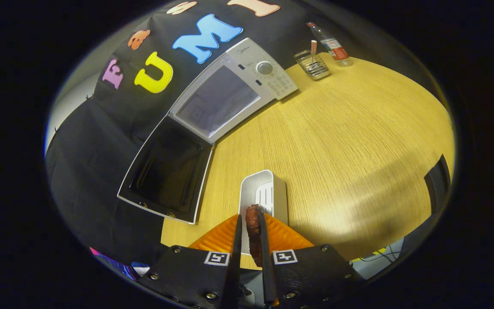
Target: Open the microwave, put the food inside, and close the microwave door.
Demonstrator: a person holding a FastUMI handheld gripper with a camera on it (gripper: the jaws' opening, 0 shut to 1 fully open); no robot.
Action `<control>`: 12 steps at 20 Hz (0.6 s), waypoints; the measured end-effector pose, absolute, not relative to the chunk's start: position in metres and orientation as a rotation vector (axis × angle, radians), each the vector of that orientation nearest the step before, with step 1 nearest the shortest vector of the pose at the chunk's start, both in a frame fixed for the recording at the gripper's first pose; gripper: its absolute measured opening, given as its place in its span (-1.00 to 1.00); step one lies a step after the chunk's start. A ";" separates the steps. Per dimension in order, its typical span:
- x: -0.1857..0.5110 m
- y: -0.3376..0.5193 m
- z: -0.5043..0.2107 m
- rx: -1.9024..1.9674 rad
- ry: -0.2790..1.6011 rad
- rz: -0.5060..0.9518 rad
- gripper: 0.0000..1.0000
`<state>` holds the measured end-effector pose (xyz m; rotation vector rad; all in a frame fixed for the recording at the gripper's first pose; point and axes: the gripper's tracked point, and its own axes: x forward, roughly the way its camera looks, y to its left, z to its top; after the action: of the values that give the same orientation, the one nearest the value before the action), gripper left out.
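Jaws clamped on the dark red food [253, 227] above a white tray [279, 189]; microwave [247, 81] at eleven o'clock, door [165, 171] swung open, on the desk [350, 141].

Gripper [250, 223] held high over the surface, looking steeply down along its two fingers. Jaws drawn nearly together, leaving a narrow gap. Both fingers [236, 240] pressed flat against the sides of a dark reddish piece of food [253, 234], clamped upright between them, its top poking just past the tips. Fingers running almost parallel, rising from two broad mounts, each bearing a square marker tag. Ribbed pads flaring outward on either side behind the fingers.
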<state>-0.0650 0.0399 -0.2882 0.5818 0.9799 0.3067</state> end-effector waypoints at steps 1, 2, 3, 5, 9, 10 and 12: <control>-0.066 0.037 -0.291 0.541 0.983 0.310 -0.55; -0.065 0.035 -0.294 0.522 0.985 0.299 -0.55; -0.066 0.036 -0.297 0.525 0.998 0.300 -0.55; -0.070 0.042 -0.298 0.570 1.025 0.320 -0.55; -0.074 0.046 -0.305 0.589 1.078 0.329 -0.55; -0.074 0.049 -0.304 0.609 1.080 0.340 -0.55; -0.070 0.047 -0.299 0.630 1.070 0.334 -0.86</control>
<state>-0.0703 0.0473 -0.2995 0.6300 1.0701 0.3337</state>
